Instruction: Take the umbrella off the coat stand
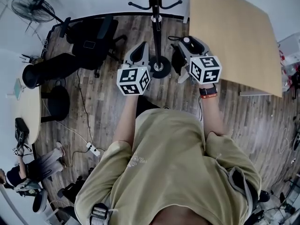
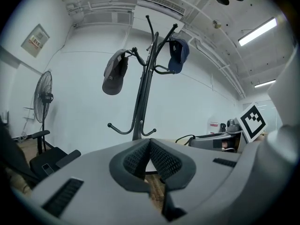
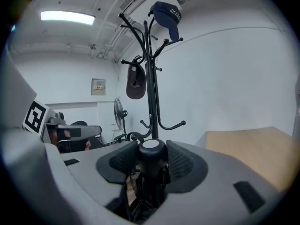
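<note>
The black coat stand (image 1: 157, 29) rises just ahead of both grippers, its round base (image 1: 160, 67) on the wooden floor. My right gripper (image 1: 185, 45) is shut on a folded black umbrella (image 1: 177, 60), held to the right of the pole. In the right gripper view the umbrella's handle, black with a white cap (image 3: 151, 147), sits between the pads of the right gripper (image 3: 151, 156), and the stand (image 3: 152, 88) is beyond it. My left gripper (image 1: 140, 49) hovers left of the pole. Its pads meet at the tips with nothing held (image 2: 149, 143). The stand (image 2: 143, 102) fills the middle of the left gripper view.
A dark grey cap (image 2: 115, 74) and a blue cap (image 2: 178, 55) hang on the upper hooks. A light wooden table (image 1: 234, 36) stands right of the stand. Black office chairs (image 1: 89, 39), a fan (image 1: 33, 8) and a round table (image 1: 23, 111) are to the left. A seated person (image 1: 28, 172) is at lower left.
</note>
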A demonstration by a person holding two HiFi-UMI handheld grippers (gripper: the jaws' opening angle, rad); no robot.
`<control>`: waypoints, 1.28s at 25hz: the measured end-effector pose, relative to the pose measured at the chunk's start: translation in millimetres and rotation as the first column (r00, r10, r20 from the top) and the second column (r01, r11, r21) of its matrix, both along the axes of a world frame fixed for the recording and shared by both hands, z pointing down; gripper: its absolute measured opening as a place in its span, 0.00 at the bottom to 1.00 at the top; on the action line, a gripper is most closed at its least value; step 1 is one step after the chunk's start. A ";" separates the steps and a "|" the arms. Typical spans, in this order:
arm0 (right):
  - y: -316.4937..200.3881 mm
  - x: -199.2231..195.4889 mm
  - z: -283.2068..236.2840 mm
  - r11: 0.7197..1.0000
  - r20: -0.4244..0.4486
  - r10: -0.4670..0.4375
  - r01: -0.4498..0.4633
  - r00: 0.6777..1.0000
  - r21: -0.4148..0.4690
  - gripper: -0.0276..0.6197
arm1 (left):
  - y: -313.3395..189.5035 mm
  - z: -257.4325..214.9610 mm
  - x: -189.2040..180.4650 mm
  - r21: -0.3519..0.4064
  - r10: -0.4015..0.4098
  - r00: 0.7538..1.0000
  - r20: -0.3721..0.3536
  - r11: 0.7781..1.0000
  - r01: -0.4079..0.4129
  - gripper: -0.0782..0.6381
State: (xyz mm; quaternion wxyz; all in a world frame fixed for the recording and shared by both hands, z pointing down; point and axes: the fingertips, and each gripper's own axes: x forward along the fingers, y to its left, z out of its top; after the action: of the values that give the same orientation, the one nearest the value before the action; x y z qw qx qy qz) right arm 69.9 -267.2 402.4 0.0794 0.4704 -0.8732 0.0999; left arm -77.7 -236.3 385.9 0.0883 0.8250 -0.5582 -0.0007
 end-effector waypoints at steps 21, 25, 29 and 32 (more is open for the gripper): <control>35.4 24.0 -18.1 0.977 0.078 0.182 -0.189 0.980 0.099 0.36 | 24.8 -6.1 2.9 0.043 -0.060 0.997 0.047 0.997 0.058 0.14; 30.5 19.3 -17.2 0.979 0.071 0.173 -0.180 0.982 0.100 0.36 | 20.3 -8.7 -1.9 0.048 -0.067 0.997 0.048 0.997 0.065 0.14; 33.4 15.2 -14.5 0.983 0.080 0.160 -0.166 0.984 0.078 0.36 | 23.2 -11.5 -2.6 0.049 -0.063 0.997 0.039 0.997 0.062 0.14; 32.7 10.5 -12.6 0.986 0.090 0.146 -0.153 0.985 0.068 0.36 | 22.2 -8.8 -1.1 0.045 -0.055 0.998 0.038 0.998 0.053 0.14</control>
State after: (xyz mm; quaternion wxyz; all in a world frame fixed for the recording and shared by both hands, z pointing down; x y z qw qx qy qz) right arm 80.4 -234.5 389.8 0.0169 0.5326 -0.8411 0.0929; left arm -78.8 -214.1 377.1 0.0590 0.8113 -0.5816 0.0011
